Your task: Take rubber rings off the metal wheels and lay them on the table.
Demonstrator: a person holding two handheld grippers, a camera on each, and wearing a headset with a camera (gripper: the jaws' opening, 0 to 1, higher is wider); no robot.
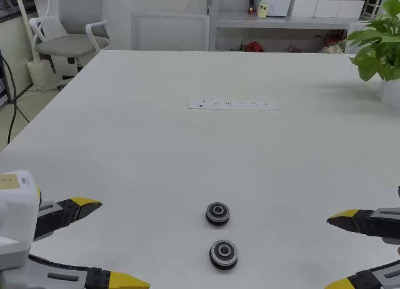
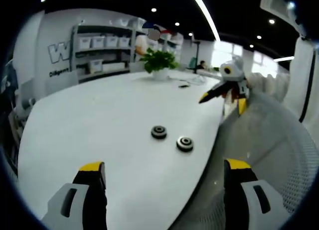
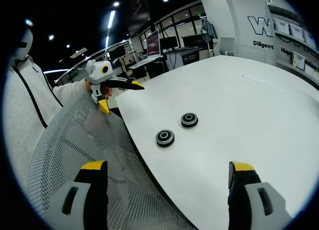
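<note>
Wheels first: the near wheel (image 1: pixel 223 254) lies flat close to the front edge of the counter (image 1: pixel 187 145), about midway along that edge. The far wheel (image 1: pixel 217 214) lies just beyond it toward the middle, and the two do not touch. Each rests on its side with the axle hole pointing up, so it is round from above and no direction of approach is favoured. A dark band round the rim looks like the rubber ring (image 1: pixel 223 266), and it seems to be seated on both wheels.

In the head view the left gripper (image 1: pixel 124 244) hangs over the front left part of the counter, with the right gripper (image 1: pixel 327 253) over the front right. Their yellow tips point inward at each other with the wheels between them. The left tips look a little nearer the near wheel than the right ones, though not by much.

Both pairs of jaws stand wide apart and hold nothing. The left gripper view looks level along the front edge, with the near wheel (image 2: pixel 185 144) and the far wheel (image 2: pixel 159 132) ahead of its own left gripper (image 2: pixel 164 166), and the right gripper (image 2: pixel 222 90) beyond them. The right gripper view mirrors this, with the near wheel (image 3: pixel 165 137), the far wheel (image 3: pixel 189 120) and the left gripper (image 3: pixel 112 85) opposite.

I judge that the work has not started. One gripper will likely pin a wheel while the other catches the ring's edge.
</note>
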